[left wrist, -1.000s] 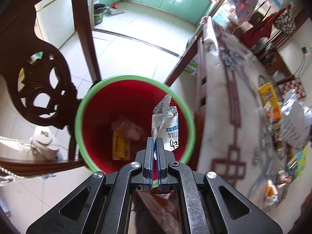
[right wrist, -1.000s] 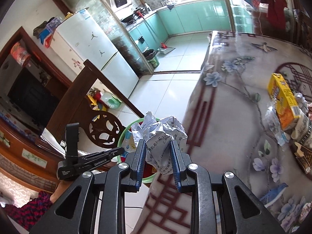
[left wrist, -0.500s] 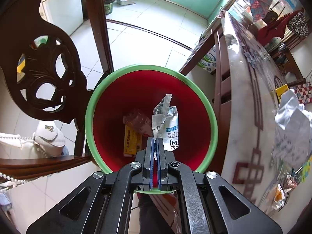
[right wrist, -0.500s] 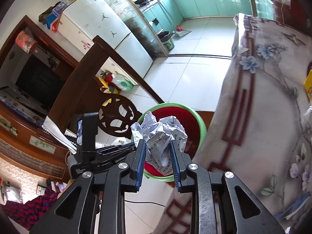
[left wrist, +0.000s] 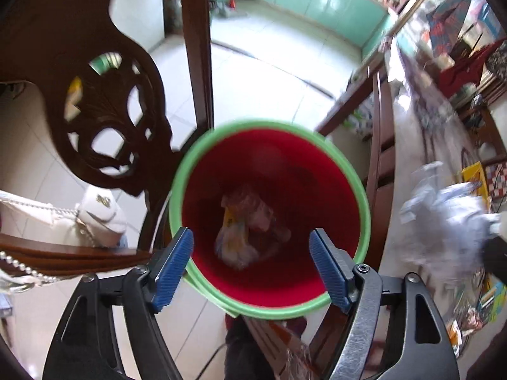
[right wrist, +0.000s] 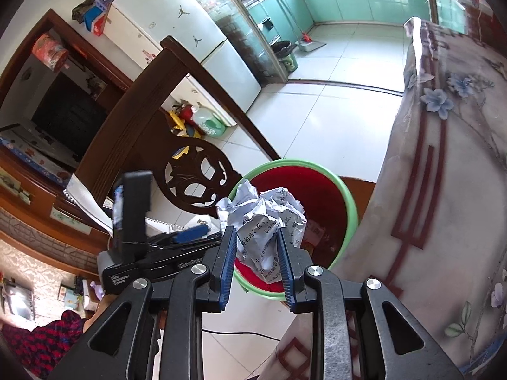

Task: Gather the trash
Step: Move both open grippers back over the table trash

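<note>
A red bin with a green rim (left wrist: 364, 209) stands on the floor between a chair and the table; it also shows in the right wrist view (right wrist: 351, 209). My left gripper (left wrist: 252, 264) is open and empty right above the bin. Wrappers (left wrist: 250, 224) lie at the bin's bottom. My right gripper (right wrist: 258, 261) is shut on a crumpled printed paper ball (right wrist: 264, 221), held over the bin's near rim. The paper ball shows blurred at the right of the left wrist view (left wrist: 443, 221).
A carved dark wooden chair (left wrist: 104, 104) stands left of the bin, with a white bag (left wrist: 98, 218) on it. The table with a floral cloth (right wrist: 443, 190) is on the right, with more litter (left wrist: 475, 174) on it. White floor tiles (right wrist: 332, 107) lie beyond.
My left gripper has opened and the white wrapper it held has dropped into the bin. My right gripper has carried the paper ball closer, over the bin.
</note>
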`<state>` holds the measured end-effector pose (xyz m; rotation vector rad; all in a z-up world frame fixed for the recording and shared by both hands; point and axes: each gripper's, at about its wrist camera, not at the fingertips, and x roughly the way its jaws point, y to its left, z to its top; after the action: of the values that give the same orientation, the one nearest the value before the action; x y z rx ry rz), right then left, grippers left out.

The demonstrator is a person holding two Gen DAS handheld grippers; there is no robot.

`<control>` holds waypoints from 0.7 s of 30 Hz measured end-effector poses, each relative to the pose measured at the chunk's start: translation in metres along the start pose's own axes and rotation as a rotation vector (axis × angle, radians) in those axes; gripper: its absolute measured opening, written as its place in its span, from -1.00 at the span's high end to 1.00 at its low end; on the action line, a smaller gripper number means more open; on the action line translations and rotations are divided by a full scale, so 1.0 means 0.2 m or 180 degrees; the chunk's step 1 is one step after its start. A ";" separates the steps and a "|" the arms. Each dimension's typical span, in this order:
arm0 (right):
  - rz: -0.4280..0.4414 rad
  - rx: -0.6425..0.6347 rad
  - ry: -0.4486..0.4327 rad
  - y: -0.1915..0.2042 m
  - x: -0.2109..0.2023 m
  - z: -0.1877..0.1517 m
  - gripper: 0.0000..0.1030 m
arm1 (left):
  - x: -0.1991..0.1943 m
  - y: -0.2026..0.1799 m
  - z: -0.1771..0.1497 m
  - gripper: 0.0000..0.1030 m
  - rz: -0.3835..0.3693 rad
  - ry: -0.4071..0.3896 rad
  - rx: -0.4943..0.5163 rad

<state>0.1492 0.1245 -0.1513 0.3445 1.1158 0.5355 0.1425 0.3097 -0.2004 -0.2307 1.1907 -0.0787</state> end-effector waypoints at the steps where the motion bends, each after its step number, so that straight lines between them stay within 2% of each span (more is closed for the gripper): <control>1: 0.0019 0.0038 -0.0015 -0.01 0.01 0.01 0.50 | -0.02 0.00 0.00 -0.47 -0.0016 -0.0034 0.0000; 5: 0.0039 0.0195 -0.0128 -0.03 0.00 0.02 0.01 | -0.06 -0.01 0.00 -0.47 -0.0016 -0.0081 0.0037; 9: -0.0006 0.0195 -0.0156 -0.06 -0.07 0.00 0.00 | -0.09 -0.06 -0.02 -0.47 -0.0067 -0.0130 0.0130; 12: -0.0129 0.0186 -0.0247 -0.11 -0.20 -0.06 0.00 | -0.11 -0.13 -0.04 -0.47 -0.0175 -0.0135 0.0314; 16: -0.0420 0.0299 -0.0409 -0.24 -0.44 -0.17 0.00 | -0.13 -0.28 -0.08 -0.47 -0.0258 -0.0142 0.0582; 21: -0.0856 0.0455 -0.0623 -0.41 -0.78 -0.32 0.00 | -0.13 -0.54 -0.16 -0.47 -0.0503 -0.0015 0.0871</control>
<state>0.0579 -0.0324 -0.1027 0.3562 0.9928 0.1803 0.1106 0.2049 -0.1645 -0.0835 1.1418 -0.3763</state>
